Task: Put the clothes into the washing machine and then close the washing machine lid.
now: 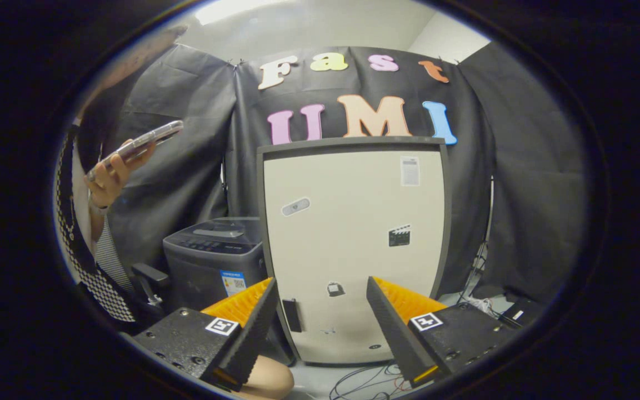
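gripper: the gripper (320,316) has its fingers spread wide apart, nothing between them; it looks level across the booth.

straight ahead: a tall pale cabinet (353,250) with a dark frame stands beyond the fingers and shows in the gap between them, its front closed, small stickers on it.

washer: the washer (214,258), a dark grey top-loader, stands on the floor touching or just beside the cabinet's left edge, beyond and above the left finger.

bearing: the washer lies ahead and to the left of the line the fingers point along; the left finger is the nearer one to it. By my judgement, any move at the washer calls for a swing left off the cabinet.

lid: the lid (223,229) lies flat on the washer's top, down and shut as far as this low angle shows; its long side runs left to right, with the control strip along the front edge.

washer contents: hidden under the lid; I cannot tell whether anything is inside.

clothes: no loose garment lies where the washer, the cabinet foot and the floor show.

stage: a shut lid with no clothes about fits both a load waiting somewhere out of sight and a load already inside with the lid put down.

person: a person stands at the left beside the washer, a hand (110,180) holding up a phone (136,145).

floor: cables (367,380) lie at the cabinet's foot, between the fingers.
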`<action>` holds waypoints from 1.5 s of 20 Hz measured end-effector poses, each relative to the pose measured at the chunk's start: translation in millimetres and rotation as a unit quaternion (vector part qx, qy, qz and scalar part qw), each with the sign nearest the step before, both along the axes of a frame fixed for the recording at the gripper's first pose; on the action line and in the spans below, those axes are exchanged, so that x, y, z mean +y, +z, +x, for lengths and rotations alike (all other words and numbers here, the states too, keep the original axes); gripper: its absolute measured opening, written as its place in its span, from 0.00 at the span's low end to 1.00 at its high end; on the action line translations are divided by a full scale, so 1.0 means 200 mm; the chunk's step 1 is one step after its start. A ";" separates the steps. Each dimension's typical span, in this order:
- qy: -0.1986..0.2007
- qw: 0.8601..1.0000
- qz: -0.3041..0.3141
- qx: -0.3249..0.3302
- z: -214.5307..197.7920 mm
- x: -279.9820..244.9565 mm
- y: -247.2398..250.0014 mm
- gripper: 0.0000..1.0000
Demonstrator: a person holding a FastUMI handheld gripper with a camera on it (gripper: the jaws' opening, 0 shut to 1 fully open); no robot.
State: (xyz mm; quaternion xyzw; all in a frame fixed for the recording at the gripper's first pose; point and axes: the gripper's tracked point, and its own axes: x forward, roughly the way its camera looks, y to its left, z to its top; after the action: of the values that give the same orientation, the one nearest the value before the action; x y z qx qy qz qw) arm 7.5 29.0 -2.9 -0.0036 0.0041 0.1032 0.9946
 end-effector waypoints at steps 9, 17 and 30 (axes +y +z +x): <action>-0.007 1.000 -0.001 -0.005 -0.01 0.00 0.00 0.97; -0.009 1.000 -0.001 -0.007 -0.01 -0.01 0.02 0.97; -0.011 1.000 -0.001 -0.006 -0.01 -0.01 0.01 0.97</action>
State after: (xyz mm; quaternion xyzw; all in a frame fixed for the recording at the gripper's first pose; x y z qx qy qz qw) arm 4.5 26.9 -0.4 -0.0054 -0.0012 0.0926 0.9957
